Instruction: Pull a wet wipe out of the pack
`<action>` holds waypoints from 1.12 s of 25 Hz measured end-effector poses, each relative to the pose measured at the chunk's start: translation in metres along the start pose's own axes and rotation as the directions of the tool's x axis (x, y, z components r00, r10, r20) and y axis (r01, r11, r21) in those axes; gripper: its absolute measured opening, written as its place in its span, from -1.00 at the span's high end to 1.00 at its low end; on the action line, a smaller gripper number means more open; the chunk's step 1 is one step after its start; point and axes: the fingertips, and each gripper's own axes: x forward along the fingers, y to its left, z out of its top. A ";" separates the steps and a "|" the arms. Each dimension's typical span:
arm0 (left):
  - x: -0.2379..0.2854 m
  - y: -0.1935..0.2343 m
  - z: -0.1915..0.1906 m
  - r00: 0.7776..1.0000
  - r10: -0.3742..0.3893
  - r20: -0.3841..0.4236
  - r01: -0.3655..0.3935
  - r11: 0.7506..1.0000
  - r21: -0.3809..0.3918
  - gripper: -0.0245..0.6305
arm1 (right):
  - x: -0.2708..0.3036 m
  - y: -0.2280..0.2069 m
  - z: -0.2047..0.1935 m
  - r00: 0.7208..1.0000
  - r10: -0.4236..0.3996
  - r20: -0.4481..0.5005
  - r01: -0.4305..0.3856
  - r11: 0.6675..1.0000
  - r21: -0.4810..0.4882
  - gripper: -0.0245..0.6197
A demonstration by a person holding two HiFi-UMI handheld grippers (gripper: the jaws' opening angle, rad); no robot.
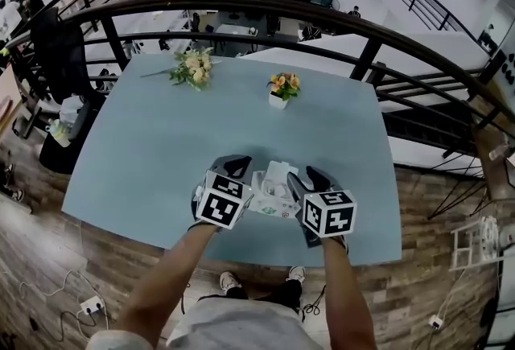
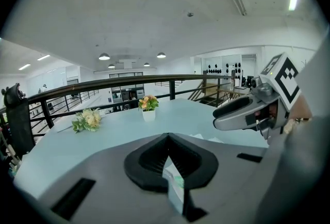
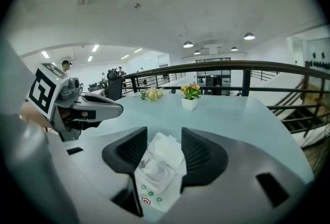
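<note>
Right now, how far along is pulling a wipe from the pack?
Done: the flip lid looks open.
In hand: the left gripper is shut on an edge of the wet wipe pack, holding it on the table. The right gripper is open, its jaws either side of the opening.
Left: pinching what looks like the wipe at the opening and drawing it out. None is free yet.

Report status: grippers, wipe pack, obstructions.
Left gripper shut on wipe pack edge. Right gripper open, astride it, lid up. Nothing blocking.

Left gripper pinches the pack; right gripper, fingers apart, straddles it.
</note>
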 end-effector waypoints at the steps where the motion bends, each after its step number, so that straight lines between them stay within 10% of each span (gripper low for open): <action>1: 0.001 0.001 -0.002 1.000 0.003 -0.002 -0.003 1.000 0.000 0.93 | 0.002 0.001 -0.003 1.000 0.005 -0.010 -0.005 1.000 0.000 0.27; 28: -0.007 0.005 -0.049 0.997 0.039 -0.073 -0.043 0.998 -0.055 0.93 | 0.029 0.019 -0.065 0.980 0.083 -0.181 -0.080 0.996 0.023 0.40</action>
